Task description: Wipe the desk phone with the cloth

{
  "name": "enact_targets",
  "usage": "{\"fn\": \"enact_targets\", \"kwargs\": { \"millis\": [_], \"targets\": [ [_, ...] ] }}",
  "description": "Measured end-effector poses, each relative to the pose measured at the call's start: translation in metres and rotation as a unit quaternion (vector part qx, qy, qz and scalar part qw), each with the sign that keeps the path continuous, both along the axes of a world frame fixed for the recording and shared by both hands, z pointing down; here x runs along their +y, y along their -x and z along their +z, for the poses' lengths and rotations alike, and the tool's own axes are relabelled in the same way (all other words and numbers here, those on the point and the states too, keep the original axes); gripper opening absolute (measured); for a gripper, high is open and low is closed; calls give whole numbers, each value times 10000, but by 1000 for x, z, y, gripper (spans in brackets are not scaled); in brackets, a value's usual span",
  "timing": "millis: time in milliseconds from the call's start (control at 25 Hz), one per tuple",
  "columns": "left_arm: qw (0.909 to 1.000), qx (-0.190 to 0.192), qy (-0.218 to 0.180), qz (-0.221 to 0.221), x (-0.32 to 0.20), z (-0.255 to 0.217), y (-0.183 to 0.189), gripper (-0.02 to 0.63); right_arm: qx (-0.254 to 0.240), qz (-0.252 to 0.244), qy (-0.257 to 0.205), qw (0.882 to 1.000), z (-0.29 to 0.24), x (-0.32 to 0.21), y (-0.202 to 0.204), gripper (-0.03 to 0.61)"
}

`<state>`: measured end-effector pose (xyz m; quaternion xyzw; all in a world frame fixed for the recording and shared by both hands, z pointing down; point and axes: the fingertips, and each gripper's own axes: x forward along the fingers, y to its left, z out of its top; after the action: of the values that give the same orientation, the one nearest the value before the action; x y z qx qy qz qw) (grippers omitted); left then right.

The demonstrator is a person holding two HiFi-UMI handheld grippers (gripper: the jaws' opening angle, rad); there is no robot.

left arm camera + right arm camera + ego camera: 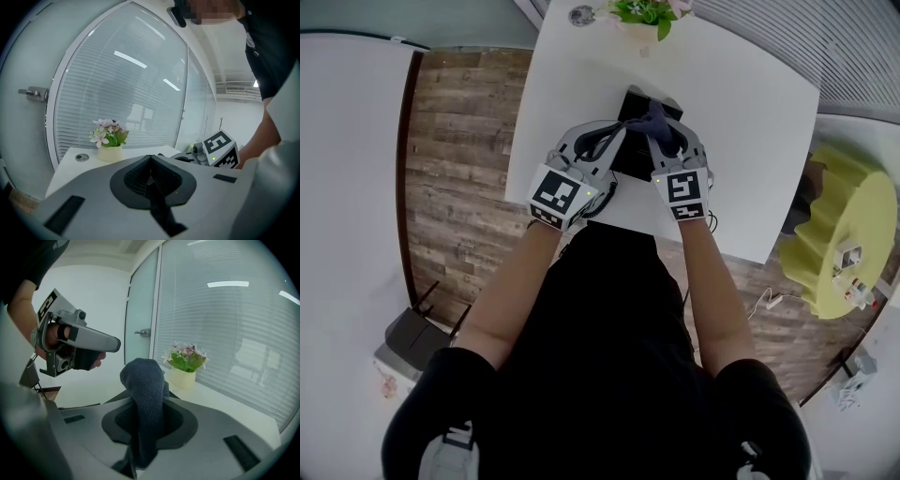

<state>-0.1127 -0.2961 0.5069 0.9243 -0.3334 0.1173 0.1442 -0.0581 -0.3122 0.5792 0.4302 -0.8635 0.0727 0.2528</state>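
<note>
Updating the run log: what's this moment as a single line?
left hand-held gripper: shut, empty | right hand-held gripper: shut on cloth | cloth: over desk phone, contact unclear

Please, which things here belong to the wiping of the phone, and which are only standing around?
For the job:
- desk phone
- cloth, clamped in the right gripper
- left gripper, shut on nothing

Only standing around:
- flower pot
- small round disc beside the pot
- yellow object off to the right

Bright, even ceiling-strip lighting; fisheye-warped edges, dark vignetted corners, close foreground soft.
</note>
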Motion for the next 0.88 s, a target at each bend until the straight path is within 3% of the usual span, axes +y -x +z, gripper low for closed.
{"fn": "enact_targets", "kwargs": {
  "millis": [880],
  "targets": [
    [9996, -77, 267, 54, 36, 29, 1, 11, 340, -77, 172, 9992, 23, 51, 10, 84]
  ]
}}
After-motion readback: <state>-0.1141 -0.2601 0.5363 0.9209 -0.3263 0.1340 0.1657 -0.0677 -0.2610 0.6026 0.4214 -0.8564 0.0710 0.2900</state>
